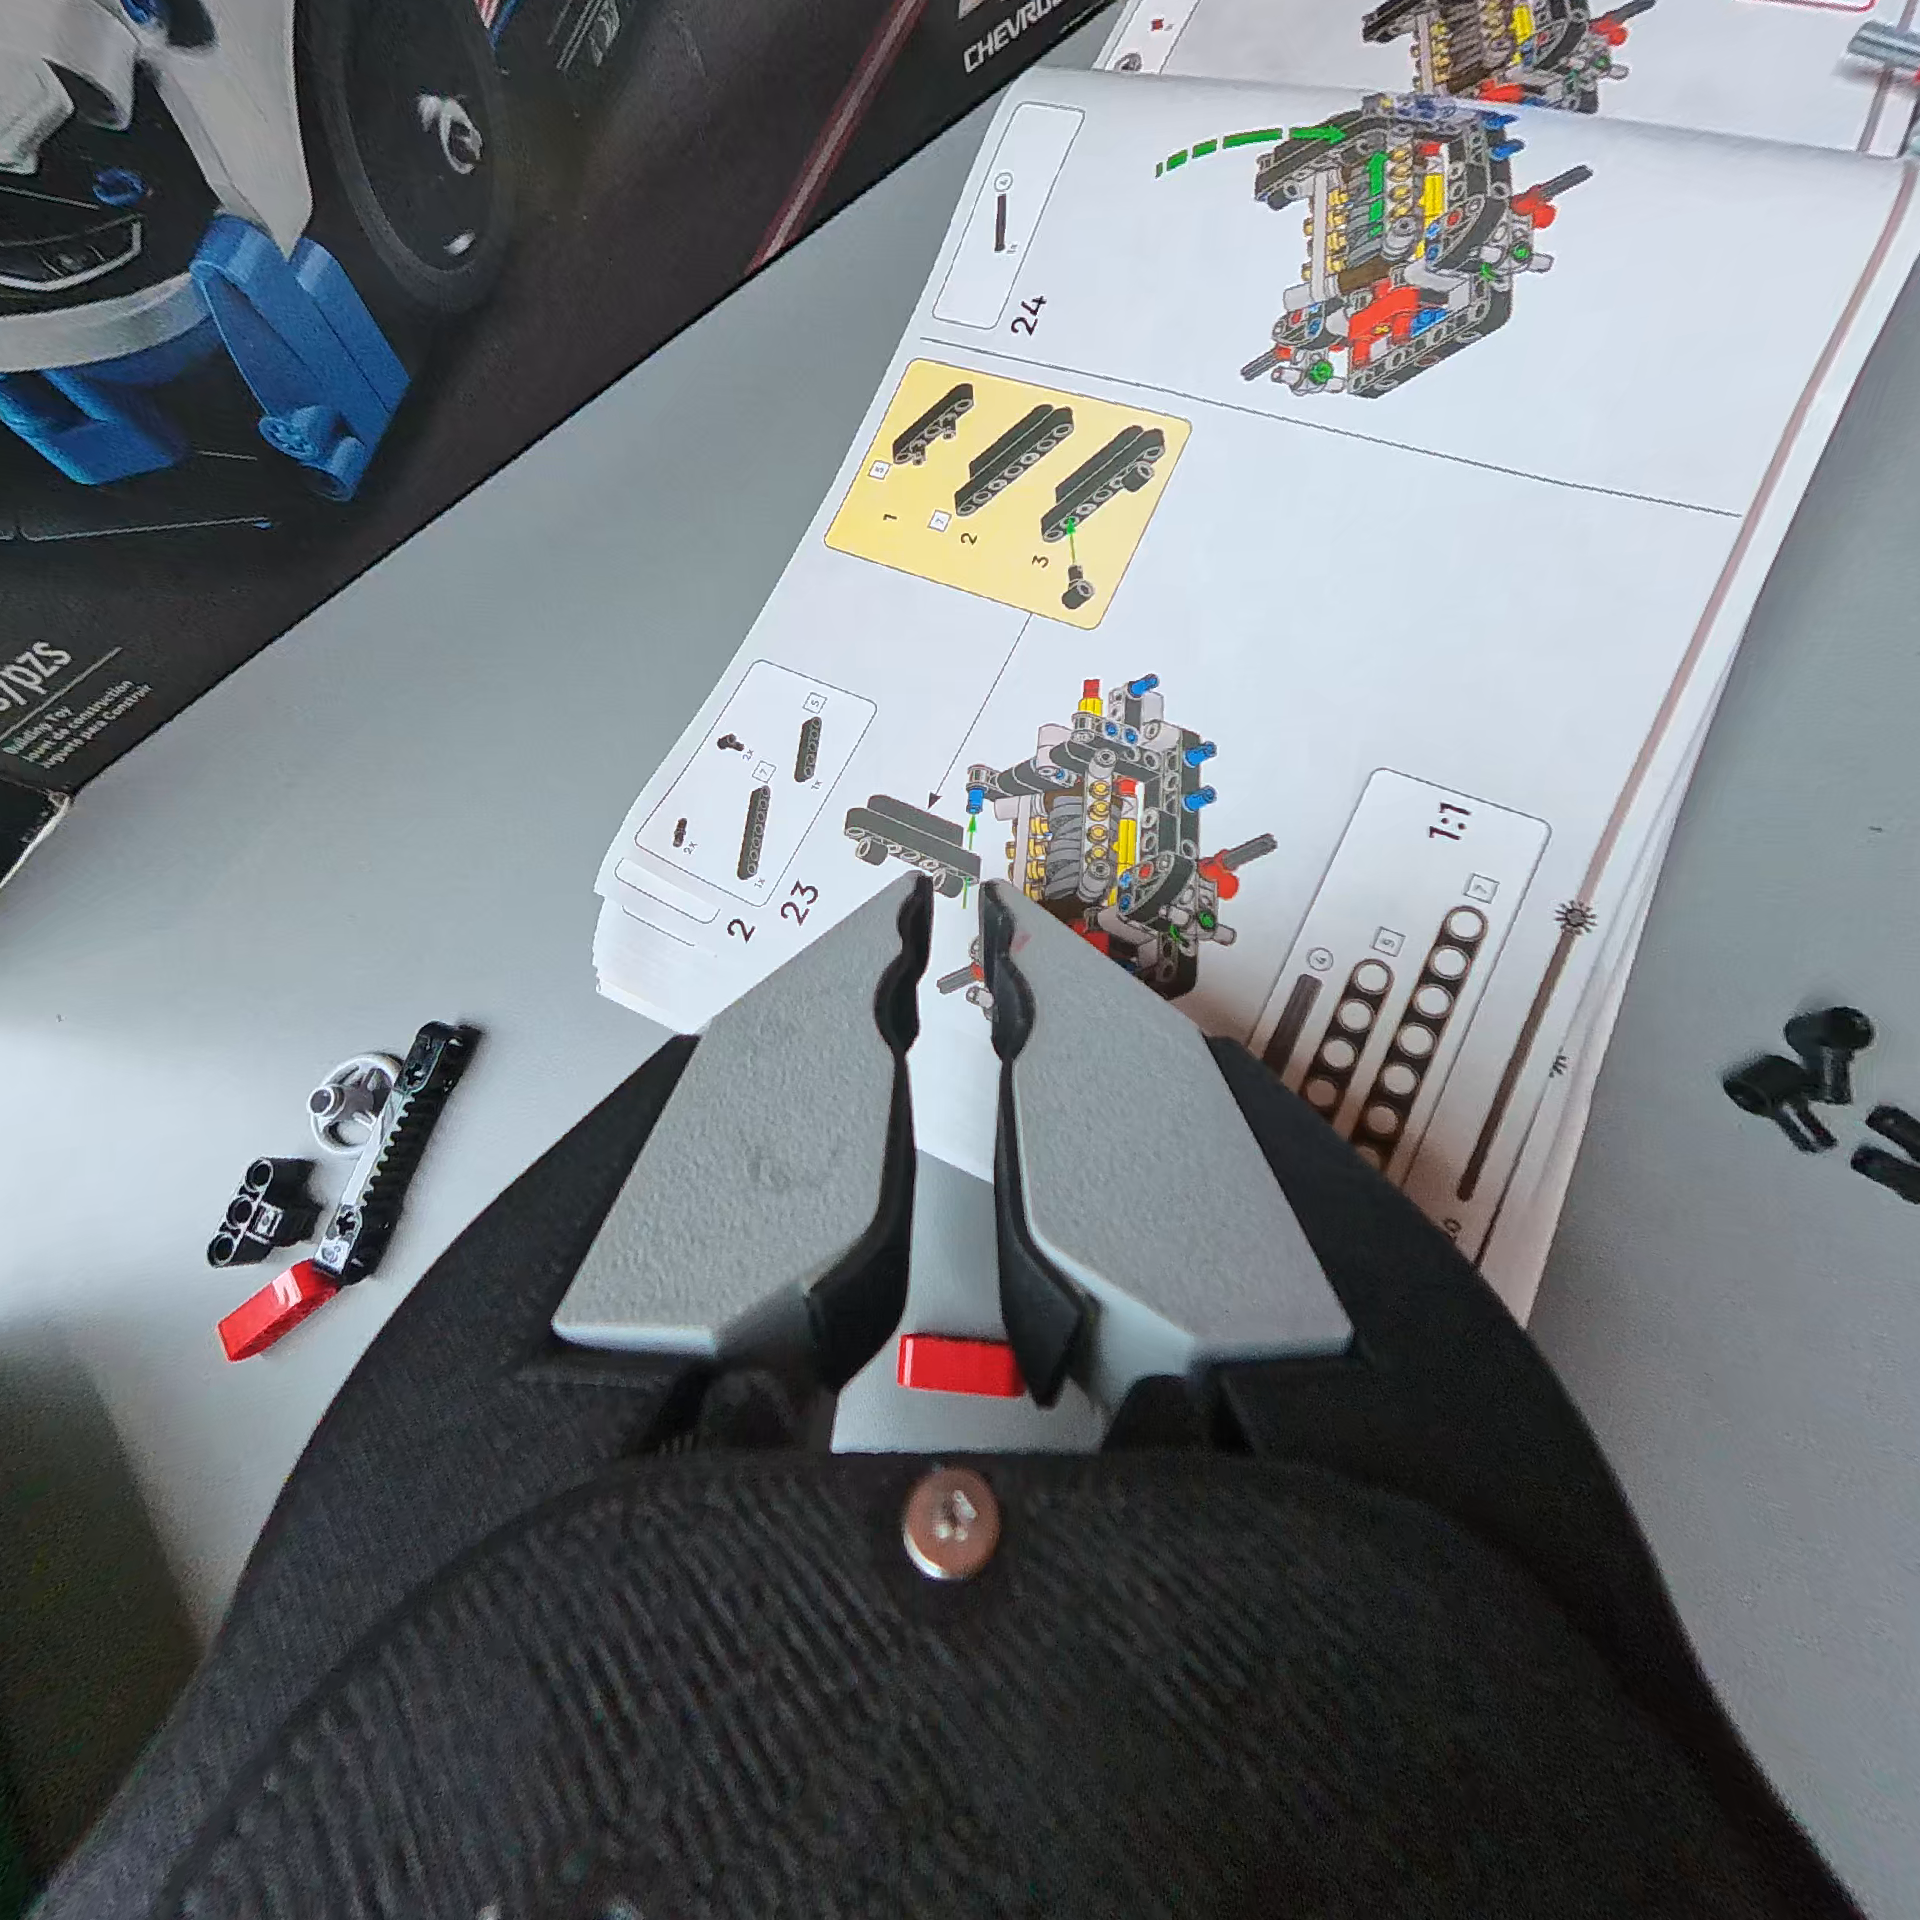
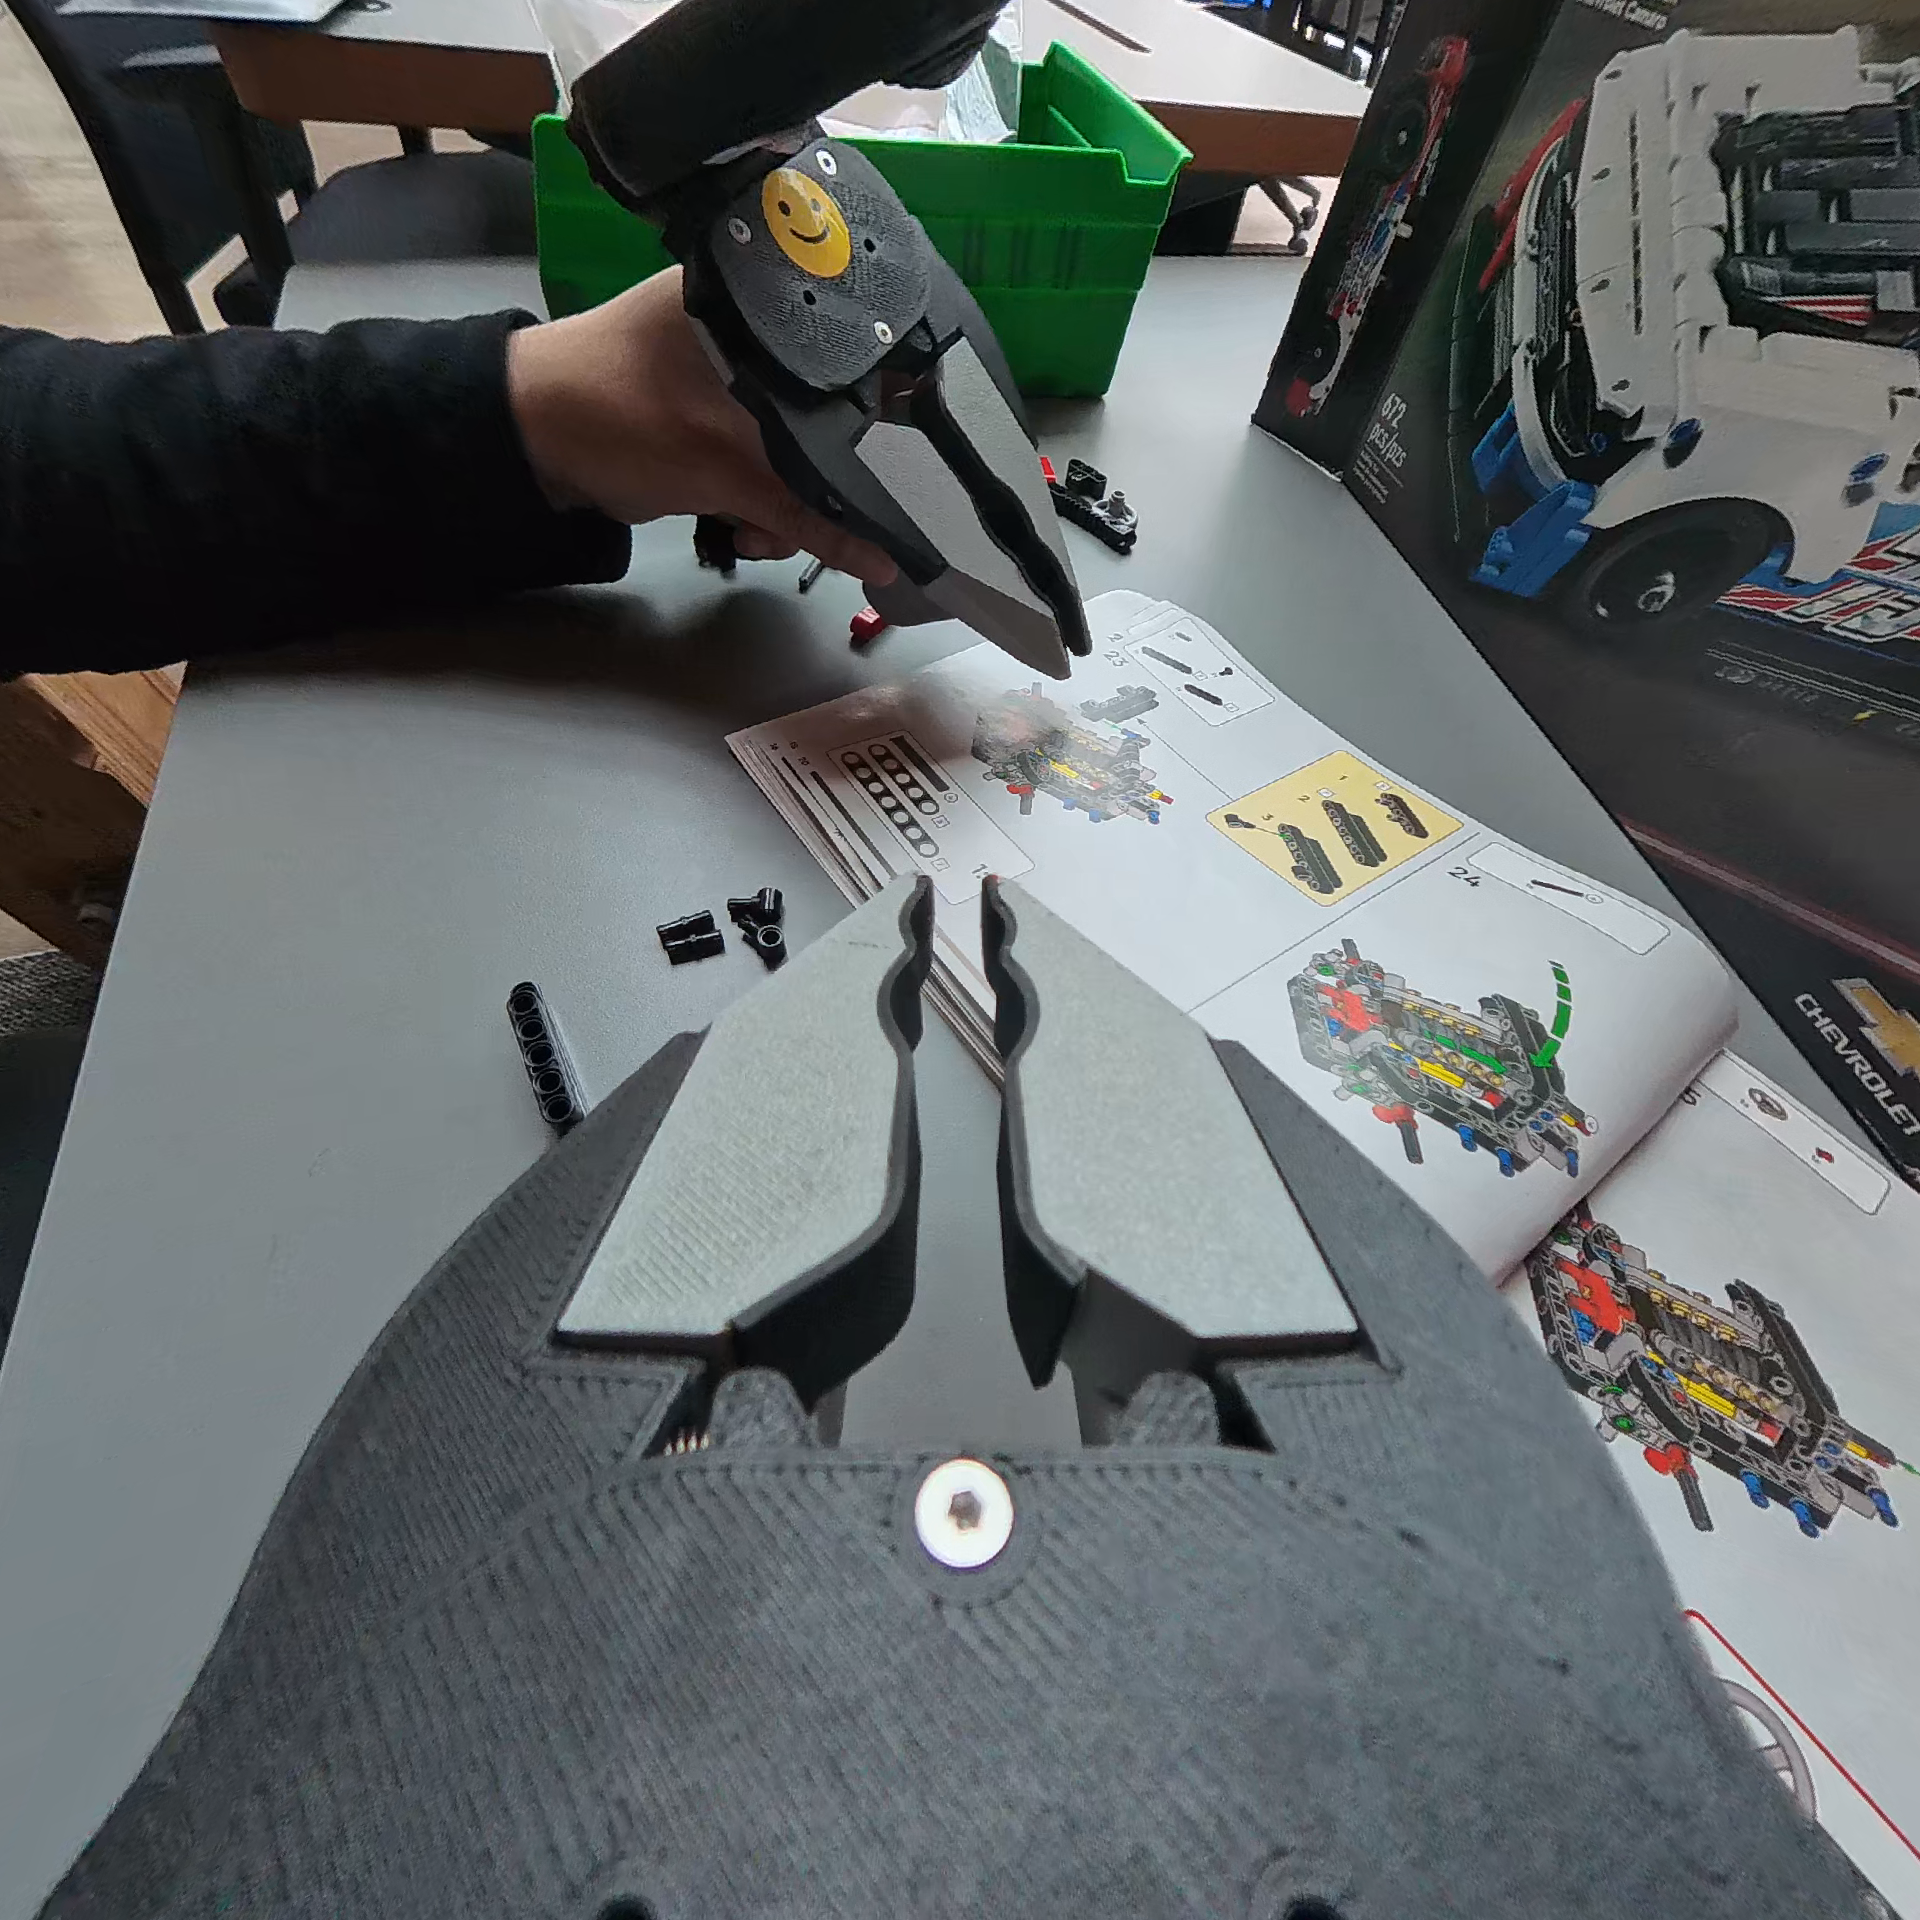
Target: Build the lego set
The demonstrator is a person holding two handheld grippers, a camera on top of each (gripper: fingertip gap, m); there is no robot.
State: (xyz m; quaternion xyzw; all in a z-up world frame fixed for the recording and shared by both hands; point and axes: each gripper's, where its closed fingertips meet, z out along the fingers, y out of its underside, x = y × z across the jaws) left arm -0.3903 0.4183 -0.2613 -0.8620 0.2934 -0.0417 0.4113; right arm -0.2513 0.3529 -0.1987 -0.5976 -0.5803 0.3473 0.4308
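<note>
My left gripper (image 1: 951, 894) hangs over the open instruction booklet (image 1: 1351, 623), jaws almost together with nothing between them. It also shows in the right wrist view (image 2: 1065, 660), held in a hand above the booklet's far corner. My right gripper (image 2: 956, 894) is nearly closed and empty, at the booklet's (image 2: 1195, 831) near edge. Loose parts lie on the grey table (image 2: 364, 831): a black beam (image 2: 542, 1055), black pins (image 2: 727, 925) that also show in the left wrist view (image 1: 1813, 1081), a black toothed strip (image 1: 410, 1143), a grey wheel (image 1: 348, 1101), a black connector (image 1: 260, 1210) and a red piece (image 1: 275, 1314).
The set's box (image 2: 1662, 364) stands along the table's edge beside the booklet; it also shows in the left wrist view (image 1: 260, 312). A green bin (image 2: 1039, 239) stands at the far end of the table. A person's sleeve and hand (image 2: 623, 416) reach in from the left. One gripper's finger ends stand about 15 cm off the other's. My left gripper is the nearer one to the grey wheel (image 1: 348, 1101): about 12 cm, against 30 cm.
</note>
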